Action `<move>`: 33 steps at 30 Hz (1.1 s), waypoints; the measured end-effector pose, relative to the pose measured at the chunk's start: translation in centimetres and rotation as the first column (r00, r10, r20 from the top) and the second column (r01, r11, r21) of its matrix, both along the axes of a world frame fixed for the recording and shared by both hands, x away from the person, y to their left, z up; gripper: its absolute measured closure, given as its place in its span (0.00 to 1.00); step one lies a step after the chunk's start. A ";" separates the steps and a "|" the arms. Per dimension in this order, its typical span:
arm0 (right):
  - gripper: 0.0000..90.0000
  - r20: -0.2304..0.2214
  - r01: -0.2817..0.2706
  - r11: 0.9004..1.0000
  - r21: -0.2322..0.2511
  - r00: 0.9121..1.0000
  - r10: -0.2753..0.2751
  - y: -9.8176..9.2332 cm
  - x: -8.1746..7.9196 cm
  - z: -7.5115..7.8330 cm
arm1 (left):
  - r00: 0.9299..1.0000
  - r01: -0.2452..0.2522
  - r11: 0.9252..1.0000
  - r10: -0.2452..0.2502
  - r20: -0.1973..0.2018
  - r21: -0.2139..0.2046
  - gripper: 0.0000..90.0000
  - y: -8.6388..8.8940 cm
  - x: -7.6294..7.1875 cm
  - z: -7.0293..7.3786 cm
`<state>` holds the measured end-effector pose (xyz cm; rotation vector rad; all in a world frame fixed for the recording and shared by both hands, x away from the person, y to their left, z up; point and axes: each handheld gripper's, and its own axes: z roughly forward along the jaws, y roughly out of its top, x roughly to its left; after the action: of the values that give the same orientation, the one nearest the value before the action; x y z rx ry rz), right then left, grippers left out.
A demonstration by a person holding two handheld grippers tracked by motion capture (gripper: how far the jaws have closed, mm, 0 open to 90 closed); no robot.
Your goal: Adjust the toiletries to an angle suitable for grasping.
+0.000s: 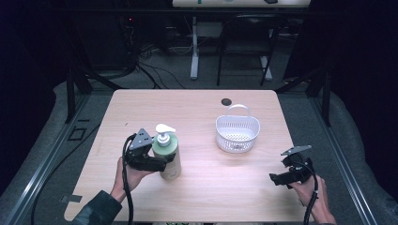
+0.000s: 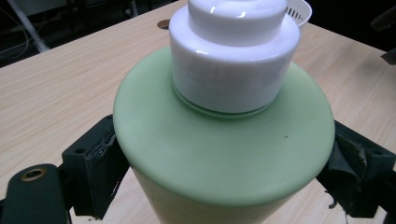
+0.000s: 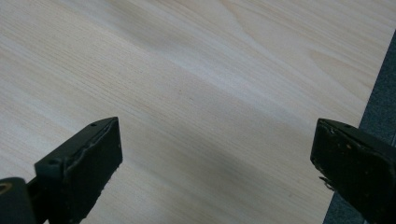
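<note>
Soap bottle (image 1: 170, 154) clamped by left gripper (image 1: 157, 161), right gripper (image 1: 281, 180) released, basket (image 1: 237, 133) apart

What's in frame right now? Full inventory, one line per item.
pump bottle: 1, pale green with white pump head, front-left of the table, upright, between the left gripper's jaws
basket: 1, white perforated plastic with a handle, right of centre on the table, nothing visible inside
table: 1, light wood, centre of the high view, with a dark round hole near its far edge
desk legs and chair: background beyond the table, dark, details unclear
left gripper: 1, black, jaws pressed on both sides of the bottle
right gripper: 1, black, jaws wide apart above bare wood at the front-right
hands: 2, one on each gripper, at the bottom edge
</note>
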<state>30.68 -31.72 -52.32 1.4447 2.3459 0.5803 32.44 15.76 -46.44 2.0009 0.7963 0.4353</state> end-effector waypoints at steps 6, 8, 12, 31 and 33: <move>0.02 -0.002 0.000 1.000 0.002 1.000 0.000 0.0 0.0 0.0 | 1.000 0.025 1.000 -0.025 0.002 0.004 0.14 -1.4 0.4 0.0; 0.02 -0.001 0.002 1.000 0.002 1.000 -0.002 -0.1 0.0 0.0 | 0.999 0.033 0.999 -0.033 -0.002 0.000 0.14 -1.7 0.5 0.0; 0.02 0.002 0.001 1.000 0.000 1.000 -0.001 -0.1 0.0 0.0 | 0.999 0.053 0.999 -0.053 0.002 -0.002 0.14 -2.4 0.7 0.0; 0.02 0.004 0.004 1.000 0.003 1.000 -0.004 -0.2 -0.1 0.1 | 0.991 0.135 0.991 -0.134 0.017 -0.008 0.14 -6.5 1.9 -0.1; 0.02 0.005 0.004 1.000 0.003 1.000 -0.004 -0.2 -0.1 0.1 | 0.989 0.144 0.989 -0.144 0.014 -0.019 0.14 -7.0 2.2 -0.2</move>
<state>30.59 -31.96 -52.25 1.4478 2.3390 0.5860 34.63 8.71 -46.62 2.0195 0.6408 0.3536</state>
